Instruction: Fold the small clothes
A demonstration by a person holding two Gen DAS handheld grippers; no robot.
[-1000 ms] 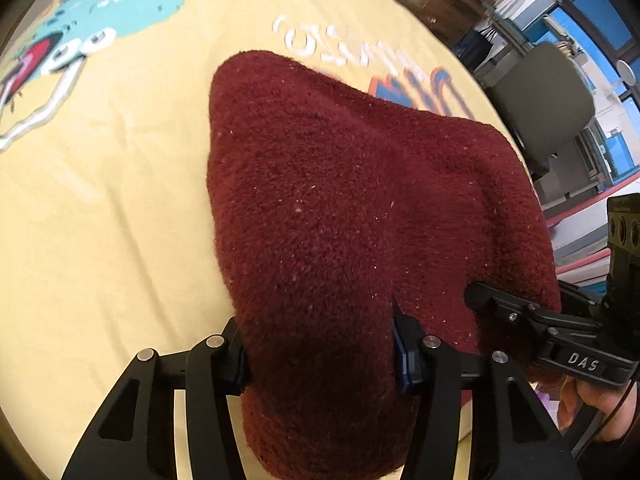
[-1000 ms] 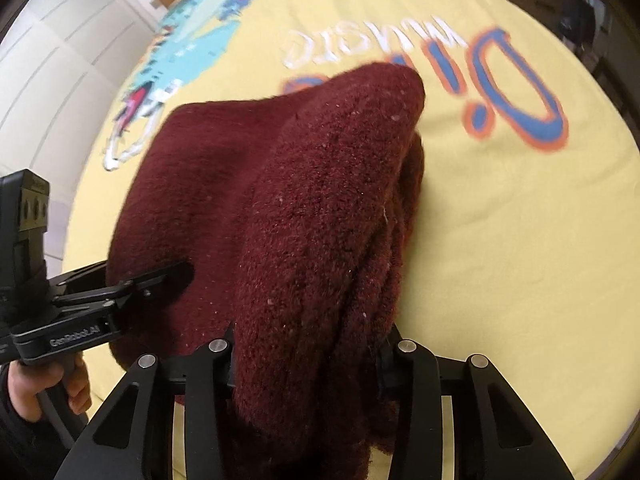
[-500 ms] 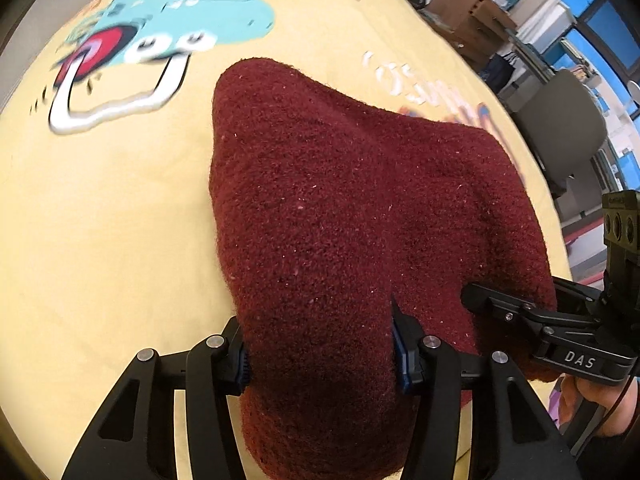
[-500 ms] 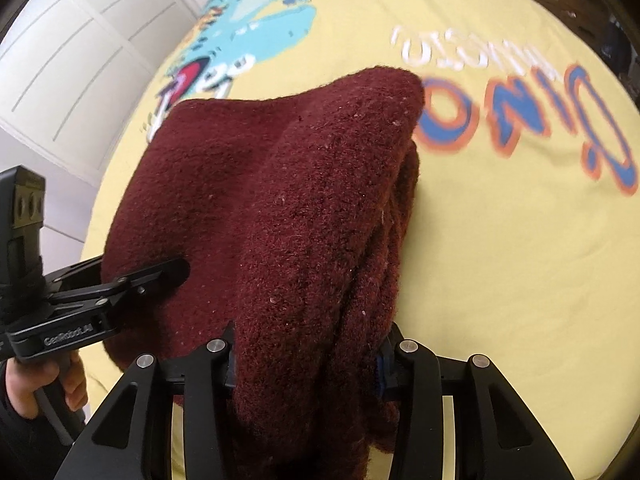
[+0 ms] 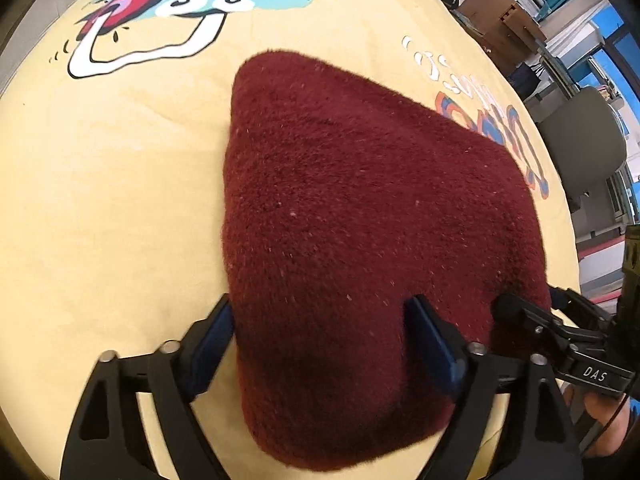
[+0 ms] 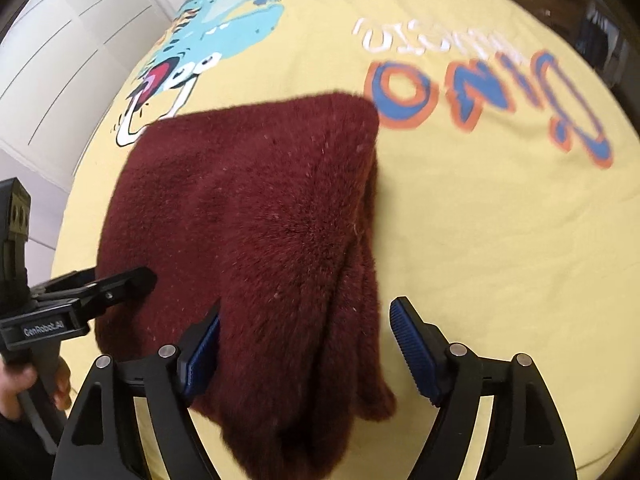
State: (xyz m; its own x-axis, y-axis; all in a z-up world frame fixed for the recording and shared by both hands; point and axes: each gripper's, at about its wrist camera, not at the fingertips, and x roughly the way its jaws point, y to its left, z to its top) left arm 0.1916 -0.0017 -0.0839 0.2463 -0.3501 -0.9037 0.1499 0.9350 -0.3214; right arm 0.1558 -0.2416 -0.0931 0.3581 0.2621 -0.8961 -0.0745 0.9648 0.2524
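Two hand-held grippers are in play. The left hand-held gripper stands spread, its jaws having just been opening; the near edge of the garment lies between its blue pads, and the right-side pad sits against the fleece or sunk in it, which I cannot tell. The right hand-held gripper is also spread, its jaws likewise just opened: the left pad is at the cloth's side, and the right pad stands clear of it over bare yellow fabric.

There is one garment, a dark red fleece piece, folded into a thick stack with layered edges showing along its right side in the right wrist view. It lies flat on the sheet, near its middle, under both grippers.

One yellow sheet covers the surface. It carries one cartoon dinosaur in teal with a red mouth, and two lines of lettering seen upside down: a large blue and orange word that reads as "Dino", and a smaller white line too blurred to read.

Each gripper shows in the other's view, each gripped by a hand. The right one bears "DAS"; the left one bears "GenRobot.AI".

Beyond the sheet stand white panelled doors, one grey chair and some boxes.
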